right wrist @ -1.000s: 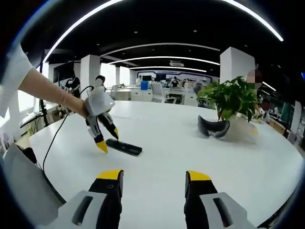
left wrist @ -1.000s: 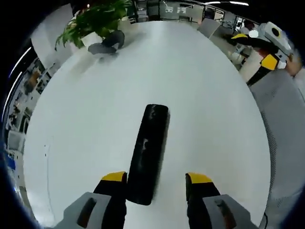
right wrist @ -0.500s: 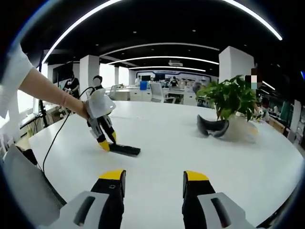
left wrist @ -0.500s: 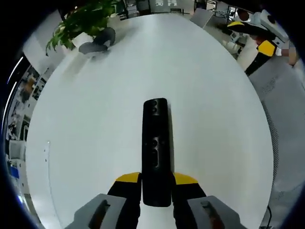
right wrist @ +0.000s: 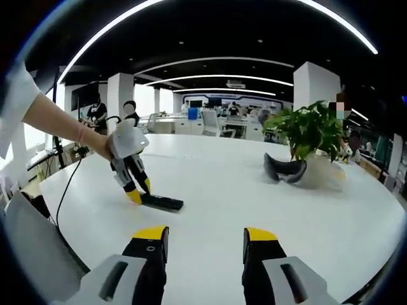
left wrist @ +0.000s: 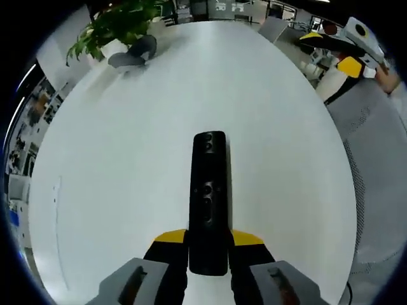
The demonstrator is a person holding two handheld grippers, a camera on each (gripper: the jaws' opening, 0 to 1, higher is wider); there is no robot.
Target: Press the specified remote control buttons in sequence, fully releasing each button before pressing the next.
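left gripper [left wrist: 209, 240] pinching the near end of the black remote control [left wrist: 209, 190], yellow-tipped jaws pressed against its two long sides. remote lying flat on the white table [left wrist: 127, 165], long axis running straight away from the jaws, round buttons visible along its upper face in the left gripper view. seen from the right gripper view as well: left gripper [right wrist: 137, 190] angled down onto one end of the remote control [right wrist: 161, 203], held by a hand [right wrist: 102, 145] with a bare forearm and a white sleeve coming in from the left edge, a dark cable hanging below it toward the table [right wrist: 254, 190].

right gripper [right wrist: 205, 236] spread, jaws apart with nothing between them, held above the near part of the table, well apart from the remote. in the left gripper view, right gripper [left wrist: 343, 54] up at the far right past the table edge, yellow tips showing.

further out on the table: potted plant [right wrist: 308, 130] in a pale pot, with a dark curved headset-like object [right wrist: 284, 170] just beside it; same plant [left wrist: 117, 25] and dark object [left wrist: 132, 56] at the far upper left of the left gripper view. grey mesh surface [left wrist: 375, 190] beside the table on the right. beyond, an open office with white pillars [right wrist: 119, 95] and curved ceiling light strips [right wrist: 216, 60].
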